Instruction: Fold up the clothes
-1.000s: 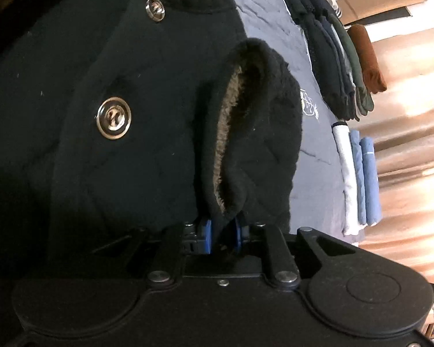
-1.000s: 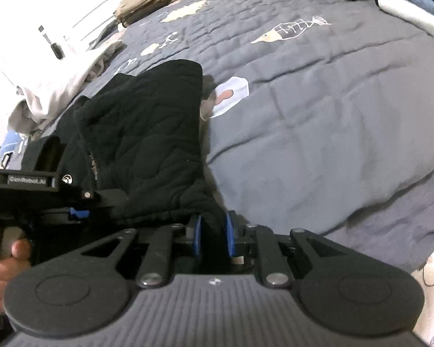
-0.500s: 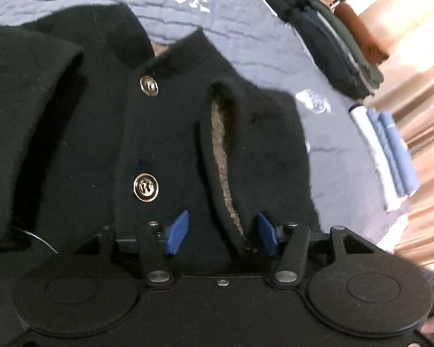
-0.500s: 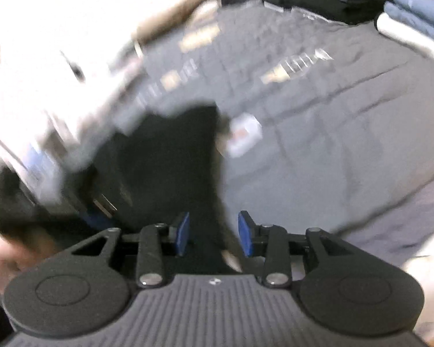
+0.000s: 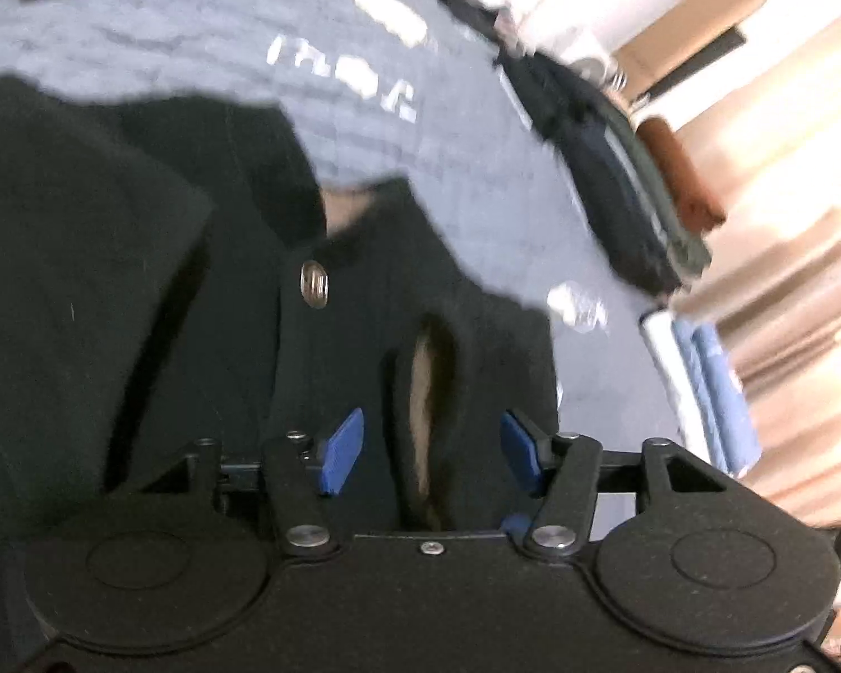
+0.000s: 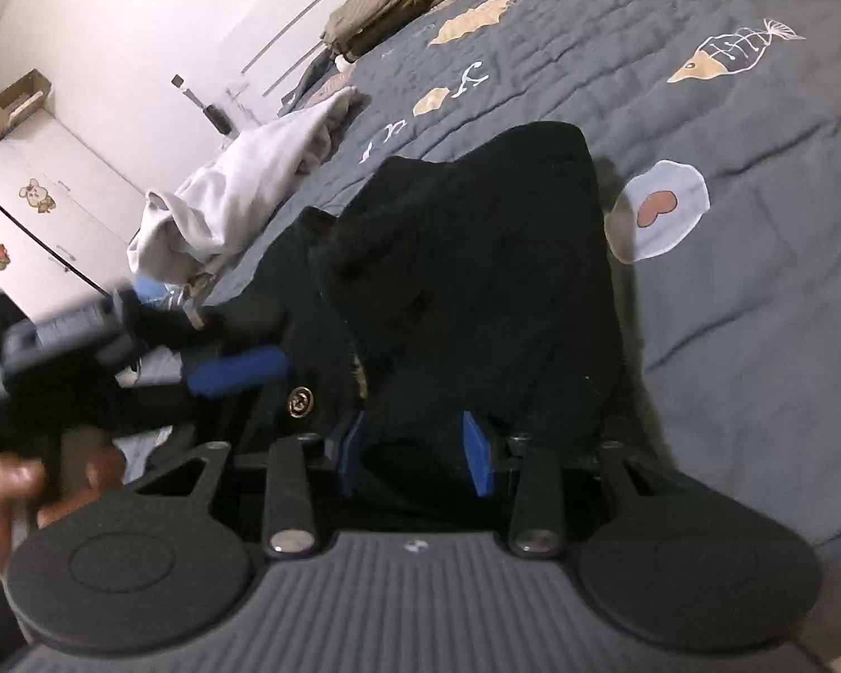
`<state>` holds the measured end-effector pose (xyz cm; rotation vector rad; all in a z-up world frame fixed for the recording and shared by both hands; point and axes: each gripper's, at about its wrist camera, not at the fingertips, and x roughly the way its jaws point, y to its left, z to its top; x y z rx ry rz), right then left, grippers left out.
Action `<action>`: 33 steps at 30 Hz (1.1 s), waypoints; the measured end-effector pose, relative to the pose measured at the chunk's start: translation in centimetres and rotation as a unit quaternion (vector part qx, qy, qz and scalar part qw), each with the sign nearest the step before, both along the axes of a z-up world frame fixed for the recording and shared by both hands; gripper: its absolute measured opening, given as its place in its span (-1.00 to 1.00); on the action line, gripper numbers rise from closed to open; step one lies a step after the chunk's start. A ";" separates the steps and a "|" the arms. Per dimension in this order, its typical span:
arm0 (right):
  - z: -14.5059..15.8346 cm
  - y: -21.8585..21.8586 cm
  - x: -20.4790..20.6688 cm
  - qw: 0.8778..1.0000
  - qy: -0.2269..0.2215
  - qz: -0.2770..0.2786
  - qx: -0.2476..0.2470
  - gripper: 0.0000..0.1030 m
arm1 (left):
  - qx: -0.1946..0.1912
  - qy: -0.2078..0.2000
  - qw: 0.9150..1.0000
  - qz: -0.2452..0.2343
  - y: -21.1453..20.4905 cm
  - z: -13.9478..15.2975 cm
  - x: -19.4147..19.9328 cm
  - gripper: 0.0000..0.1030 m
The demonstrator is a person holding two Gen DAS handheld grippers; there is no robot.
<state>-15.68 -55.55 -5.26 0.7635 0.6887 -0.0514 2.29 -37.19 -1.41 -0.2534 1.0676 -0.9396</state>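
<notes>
Black jacket (image 5: 140, 291) lies on grey quilt (image 6: 757, 291). Left gripper (image 5: 431, 451) jaws just opened wide, cuff loose between. Right gripper (image 6: 415, 451) partly open, jacket between, not squeezed.

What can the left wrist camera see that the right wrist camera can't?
Only the left wrist view shows the folded blue clothes and the dark clothes pile at the bed's edge. Only the right wrist view shows the white cloth heap, the cupboard and a hand. Both show the black jacket, its gold button and the grey bedspread.
</notes>
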 end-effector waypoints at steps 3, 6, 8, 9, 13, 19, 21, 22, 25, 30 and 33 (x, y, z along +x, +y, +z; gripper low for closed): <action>0.1 0.3 -0.3 1.000 -0.002 0.006 -0.011 -0.27 | -0.001 -0.035 0.999 0.006 -1.6 0.2 0.6 0.22; 0.4 0.9 -0.6 0.999 -0.003 0.016 -0.037 -0.27 | 0.001 -0.039 0.999 0.005 -3.3 -0.7 1.5 0.22; 0.5 1.4 -0.7 0.998 -0.005 0.021 -0.054 -0.26 | 0.016 -0.042 0.999 -0.012 -4.6 -1.7 1.6 0.10; 0.5 1.6 -0.7 0.998 -0.006 0.025 -0.062 -0.25 | 0.018 -0.041 0.999 -0.024 -5.0 -2.1 1.6 -0.08; 0.9 2.5 -0.8 0.994 -0.009 0.043 -0.104 -0.25 | 0.007 -0.074 0.995 -0.064 -6.1 -2.4 1.0 -0.73; 2.0 4.7 -1.6 0.974 -0.013 0.068 -0.217 -0.18 | -0.134 -0.124 0.974 -0.137 -6.3 0.6 -0.9 -0.76; 1.7 5.0 -1.6 0.968 -0.001 0.074 -0.239 -0.15 | -0.104 -0.128 0.978 -0.128 -6.8 -0.2 -0.6 -0.76; 1.3 5.0 -1.4 0.966 0.011 0.075 -0.248 -0.15 | -0.067 -0.119 0.984 -0.114 -7.2 -1.2 0.0 -0.76; 0.6 4.6 -1.0 0.967 0.026 0.075 -0.242 -0.15 | 0.032 -0.081 0.994 -0.072 -7.7 -4.6 2.0 -0.54; 0.5 4.4 -1.2 0.968 0.029 0.079 -0.237 -0.15 | 0.022 -0.048 0.996 -0.068 -6.4 -4.2 2.9 -0.42; 0.7 4.4 -1.5 0.970 0.020 0.074 -0.231 -0.14 | -0.017 -0.019 0.998 -0.057 -5.0 -2.5 3.4 -0.17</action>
